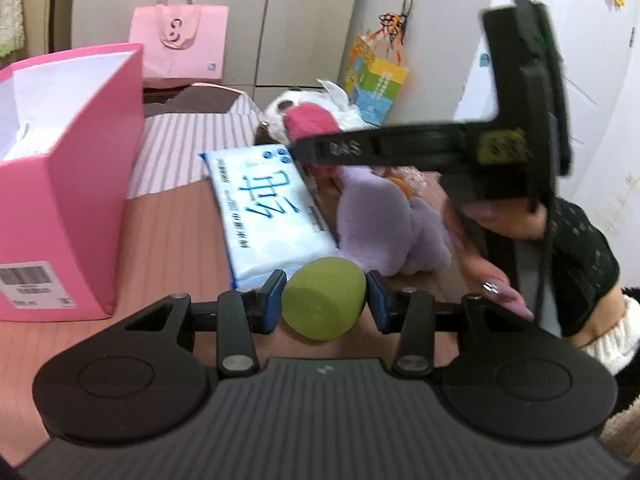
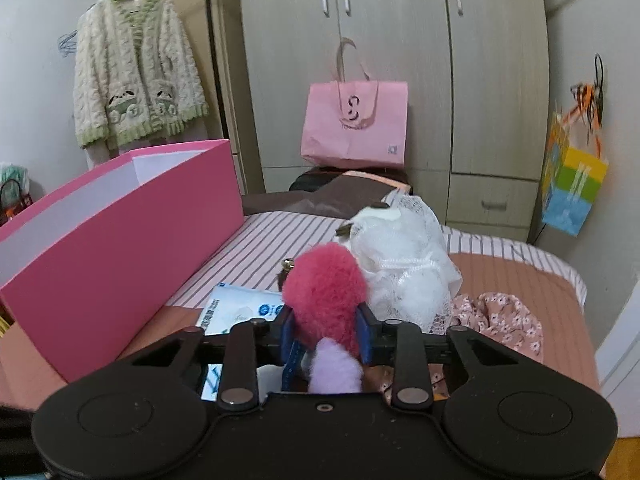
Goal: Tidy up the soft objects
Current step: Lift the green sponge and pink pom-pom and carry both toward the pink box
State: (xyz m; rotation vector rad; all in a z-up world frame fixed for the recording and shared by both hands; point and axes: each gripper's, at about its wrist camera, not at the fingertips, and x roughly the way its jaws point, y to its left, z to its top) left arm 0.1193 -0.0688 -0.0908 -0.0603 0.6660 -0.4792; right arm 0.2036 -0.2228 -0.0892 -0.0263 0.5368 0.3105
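My left gripper (image 1: 325, 300) is shut on a green squashy ball (image 1: 324, 298) just above the bed. My right gripper (image 2: 325, 332) is shut on a pink and purple plush toy (image 2: 326, 300); the same toy (image 1: 380, 220) hangs below that gripper in the left wrist view. An open pink box (image 1: 68, 184) stands on the bed at the left, also in the right wrist view (image 2: 120, 248). A white lace-covered plush (image 2: 404, 264) and a blue tissue pack (image 1: 268, 208) lie between them.
A floral cloth (image 2: 504, 320) lies at the bed's right side. A pink paper bag (image 2: 356, 120) leans on the wardrobe behind the bed. A colourful bag (image 2: 572, 188) hangs on the right wall. A cardigan (image 2: 136, 68) hangs at the left.
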